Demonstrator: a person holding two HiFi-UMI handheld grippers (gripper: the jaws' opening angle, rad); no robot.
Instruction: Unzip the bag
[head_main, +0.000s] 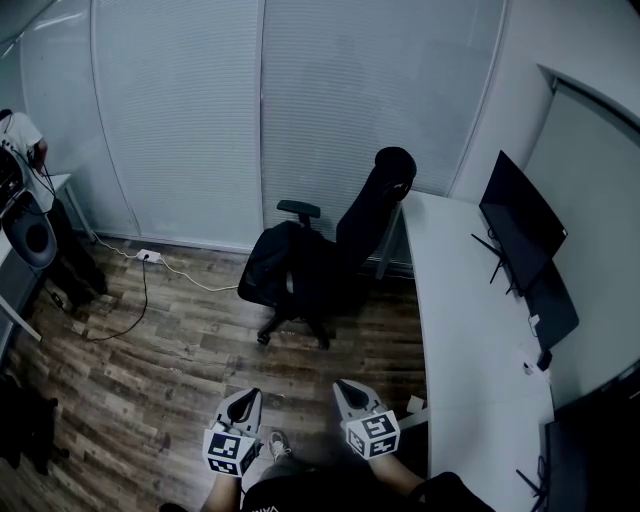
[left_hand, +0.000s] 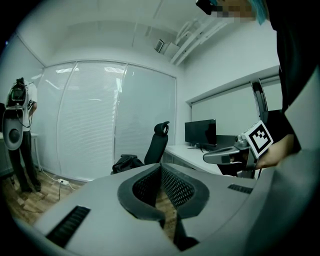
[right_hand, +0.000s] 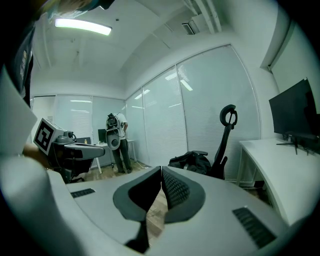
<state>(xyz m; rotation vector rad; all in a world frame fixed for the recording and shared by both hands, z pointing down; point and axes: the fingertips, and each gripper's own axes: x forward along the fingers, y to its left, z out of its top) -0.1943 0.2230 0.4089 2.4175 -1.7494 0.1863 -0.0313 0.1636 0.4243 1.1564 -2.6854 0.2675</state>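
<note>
The bag (head_main: 272, 268) lies on the office chair (head_main: 372, 205), far ahead and left of the desk (head_main: 470, 330). It is well apart from the left gripper (head_main: 243, 397) and right gripper (head_main: 346, 386), whose fingers (left_hand: 175, 187) are pressed together on nothing. Pulling it open unbraced may swivel the chair or drag the limp bag off the seat.

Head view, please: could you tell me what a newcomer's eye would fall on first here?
The black office chair stands mid-floor with a dark bag on its seat. Low in the frame, the left tool and right tool are both shut and empty. A white desk with a monitor runs along the right.
</note>
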